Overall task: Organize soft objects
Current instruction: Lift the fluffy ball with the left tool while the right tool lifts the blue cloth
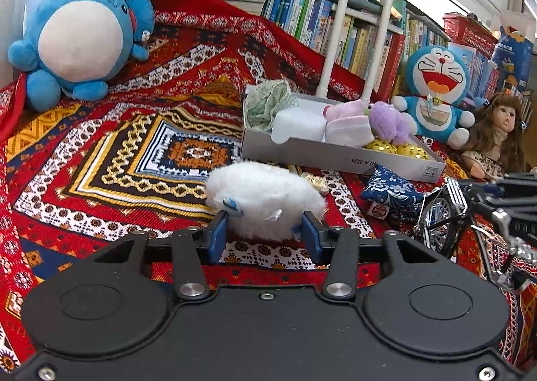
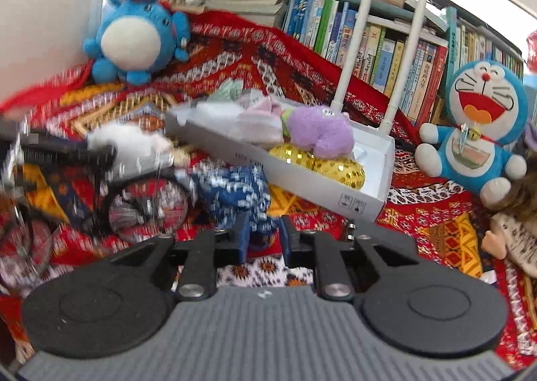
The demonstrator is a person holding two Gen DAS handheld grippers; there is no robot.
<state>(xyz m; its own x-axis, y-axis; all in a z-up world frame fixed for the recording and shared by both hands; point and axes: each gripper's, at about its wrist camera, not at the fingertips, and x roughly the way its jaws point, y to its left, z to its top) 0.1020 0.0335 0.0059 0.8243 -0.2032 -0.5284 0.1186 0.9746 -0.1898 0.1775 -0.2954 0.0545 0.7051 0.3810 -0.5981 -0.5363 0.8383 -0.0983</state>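
**Both grippers loaded, tray ahead**

A red patterned cloth covers the whole surface. On it, up ahead, lies a shallow grey cardboard tray, already holding a white pad, pink pieces, a purple plush and gold sequinned balls. Its long side runs left to right in the left wrist view and slants away to the left in the right one.

The left hand-held gripper is narrowed onto a white fluffy ball, blue pads pressing both flanks; the tray sits just beyond and slightly right of it. The right hand-held gripper is nearly closed, apparently on a blue-and-white embroidered cushion, though that picture is blurred. The tray's near corner lies close, ahead and to the right.

The right hand looks nearer the tray, so its cushion probably goes in first.
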